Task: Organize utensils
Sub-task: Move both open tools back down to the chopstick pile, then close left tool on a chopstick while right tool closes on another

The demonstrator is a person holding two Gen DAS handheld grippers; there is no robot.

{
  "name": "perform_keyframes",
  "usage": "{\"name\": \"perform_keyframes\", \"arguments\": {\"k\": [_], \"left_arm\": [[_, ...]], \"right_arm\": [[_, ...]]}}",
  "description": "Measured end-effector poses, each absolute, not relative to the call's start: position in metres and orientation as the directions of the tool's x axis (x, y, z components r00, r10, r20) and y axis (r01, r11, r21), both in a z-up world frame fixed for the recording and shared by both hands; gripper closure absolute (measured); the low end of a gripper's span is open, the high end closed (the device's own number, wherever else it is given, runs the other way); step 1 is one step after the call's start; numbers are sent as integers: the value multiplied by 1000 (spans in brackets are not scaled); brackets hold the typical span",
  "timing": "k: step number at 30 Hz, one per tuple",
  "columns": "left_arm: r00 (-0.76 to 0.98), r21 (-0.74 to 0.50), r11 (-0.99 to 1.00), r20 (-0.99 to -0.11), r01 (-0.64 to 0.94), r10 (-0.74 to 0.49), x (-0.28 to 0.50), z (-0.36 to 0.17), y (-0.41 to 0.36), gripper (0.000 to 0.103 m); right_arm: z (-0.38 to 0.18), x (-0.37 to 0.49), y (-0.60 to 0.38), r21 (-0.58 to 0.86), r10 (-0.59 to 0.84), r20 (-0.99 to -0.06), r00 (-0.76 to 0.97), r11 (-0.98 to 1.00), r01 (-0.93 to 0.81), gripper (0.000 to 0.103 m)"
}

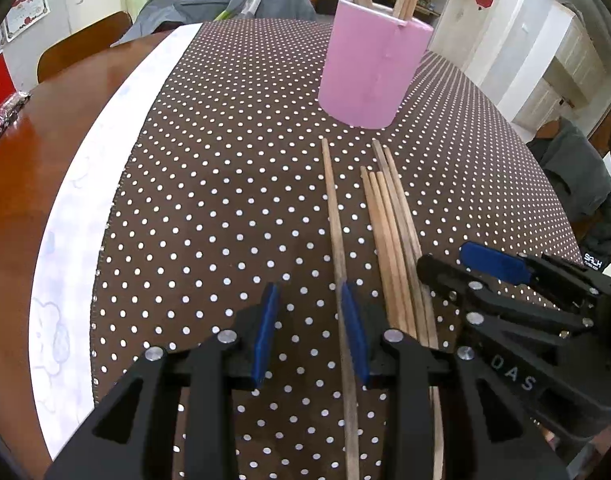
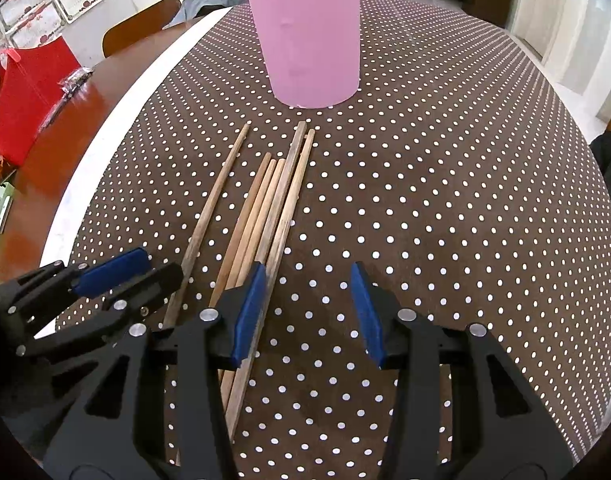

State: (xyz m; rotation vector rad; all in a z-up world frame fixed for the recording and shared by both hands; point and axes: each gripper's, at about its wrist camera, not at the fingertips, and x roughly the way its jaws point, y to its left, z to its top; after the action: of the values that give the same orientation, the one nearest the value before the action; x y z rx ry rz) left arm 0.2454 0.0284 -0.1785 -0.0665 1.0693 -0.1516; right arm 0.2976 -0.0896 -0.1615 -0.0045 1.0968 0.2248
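Step in hand, by judgement: taking loose chopsticks off the dotted tabletop (image 1: 225,184) for the pink holder (image 1: 369,68), which stands upright at the far side with several sticks already in it. Single chopstick (image 1: 333,216) lying apart, to the left of the bundle of five (image 1: 389,224); both sets pointing toward the holder, well short of it. Left claw (image 1: 309,332) tilted steeply down over the near end of the single stick; pads apart, the stick running along the inner face of the right-hand pad (image 1: 353,328), the left-hand pad clear of it, so not clamped. Right claw (image 2: 311,312) likewise pitched down, pads apart with only bare cloth between them; the left-hand pad (image 2: 247,312) sits over the bundle's right edge. Advised for a sound pick: centre the left claw so the stick lies midway between pads, close squarely near the thick end, lift level before tipping toward the holder. Right claw to shift left to straddle one stick only, not the whole bundle. Risk noted: rolling sticks on cloth.
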Motion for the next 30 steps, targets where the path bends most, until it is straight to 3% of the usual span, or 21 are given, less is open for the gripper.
{"name": "perform_keyframes", "arguments": {"k": [6,11,18,23,30], "left_arm": [[470,-127,988,-870,85,-152,245,-178,32,70],[467,-111,990,-874,81,-137,248,-178,32,70],[442,-87,993,-890,81,-114,259,-177,24,70],[444,-137,989,-883,63,-150,258,-169,29,70],[417,-111,988,-897,107,-146,263,-175,10,70]], "right_arm": [[-163,305,-78,90,163,-888,430,979,-185,58],[-166,315,-56,-9,87,-894,439,978,-211,62],[-165,319,-62,3,101,-897,430,975,-223,91],[-166,321,-79,76,163,-894,416,973,-218,93],[-165,317,-90,121,205,-886,416,968,-220,93]]}}
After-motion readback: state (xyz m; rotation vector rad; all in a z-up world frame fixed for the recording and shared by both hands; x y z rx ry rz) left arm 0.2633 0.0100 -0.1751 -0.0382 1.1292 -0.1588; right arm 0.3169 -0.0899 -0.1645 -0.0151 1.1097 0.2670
